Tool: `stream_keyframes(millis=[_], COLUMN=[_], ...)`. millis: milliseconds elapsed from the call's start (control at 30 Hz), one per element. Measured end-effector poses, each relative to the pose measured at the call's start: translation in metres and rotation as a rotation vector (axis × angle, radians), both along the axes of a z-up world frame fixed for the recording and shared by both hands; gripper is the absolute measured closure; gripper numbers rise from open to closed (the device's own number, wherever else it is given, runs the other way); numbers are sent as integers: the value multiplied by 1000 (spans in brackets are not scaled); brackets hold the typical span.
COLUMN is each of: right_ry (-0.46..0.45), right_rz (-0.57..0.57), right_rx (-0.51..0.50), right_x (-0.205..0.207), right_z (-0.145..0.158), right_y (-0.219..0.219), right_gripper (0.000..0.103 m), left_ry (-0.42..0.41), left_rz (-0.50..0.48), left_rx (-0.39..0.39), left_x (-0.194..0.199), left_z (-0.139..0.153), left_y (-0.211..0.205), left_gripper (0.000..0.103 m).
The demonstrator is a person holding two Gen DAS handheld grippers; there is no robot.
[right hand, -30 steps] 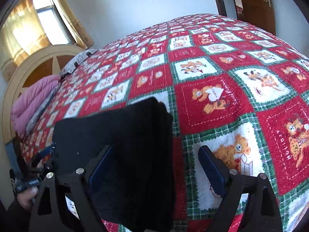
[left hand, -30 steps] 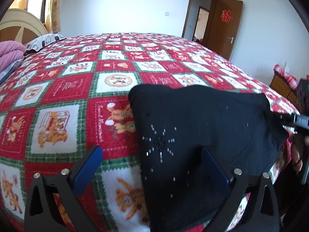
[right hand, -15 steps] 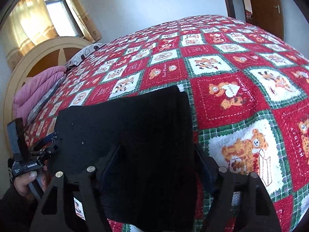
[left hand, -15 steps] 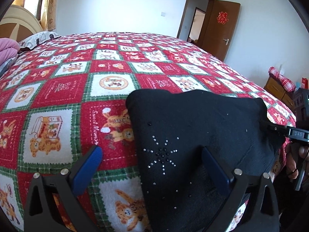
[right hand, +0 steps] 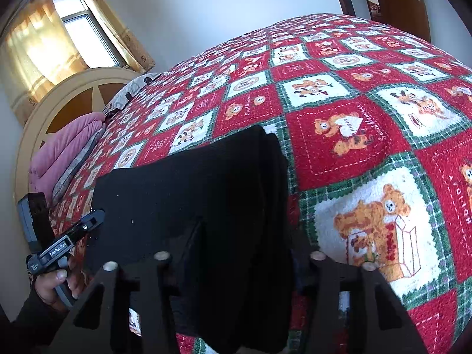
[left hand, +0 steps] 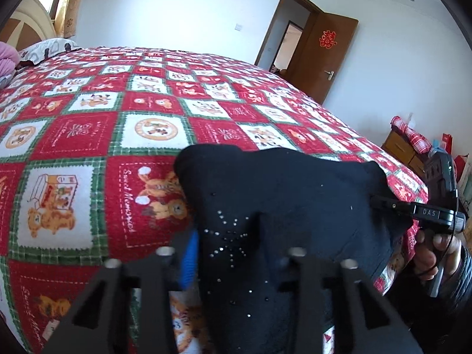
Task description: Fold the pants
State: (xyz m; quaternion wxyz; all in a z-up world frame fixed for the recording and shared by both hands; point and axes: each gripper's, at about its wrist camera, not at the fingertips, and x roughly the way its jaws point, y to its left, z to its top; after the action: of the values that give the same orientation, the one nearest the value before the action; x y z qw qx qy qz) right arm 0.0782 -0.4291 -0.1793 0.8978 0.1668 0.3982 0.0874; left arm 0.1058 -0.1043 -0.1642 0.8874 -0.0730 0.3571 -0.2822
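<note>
A bed [left hand: 97, 135] carries everything here, covered edge to edge by a red, white and green patchwork blanket [right hand: 348, 112] printed with teddy bears. Black folded pants [left hand: 283, 194] lie directly on the blanket near its close edge, several layers stacked, with a small star of rhinestones [left hand: 228, 236] on the top layer. At the head end, a patterned pillow [left hand: 50, 48] and a pink folded quilt [right hand: 63, 153] rest against the cream and brown headboard [right hand: 73, 97].
</note>
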Motion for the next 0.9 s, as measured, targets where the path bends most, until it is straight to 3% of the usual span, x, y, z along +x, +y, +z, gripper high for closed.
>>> stream_keyframes(millis=[300, 667, 900], right_ry=[-39, -82, -108], right_rz=[4, 63, 174], right_rx=[-2, -25, -62], right_x=[-8, 20, 68], right_z=[15, 45, 64], right_y=[11, 37, 92], right_gripper=[74, 75, 76], left_ry=[18, -47, -83], left_rz=[-5, 46, 142], left_rx=[-116, -97, -56], left_x=[-2, 1, 16], left_z=[10, 36, 47], left_y=[20, 48, 94], left_gripper=[90, 91, 91])
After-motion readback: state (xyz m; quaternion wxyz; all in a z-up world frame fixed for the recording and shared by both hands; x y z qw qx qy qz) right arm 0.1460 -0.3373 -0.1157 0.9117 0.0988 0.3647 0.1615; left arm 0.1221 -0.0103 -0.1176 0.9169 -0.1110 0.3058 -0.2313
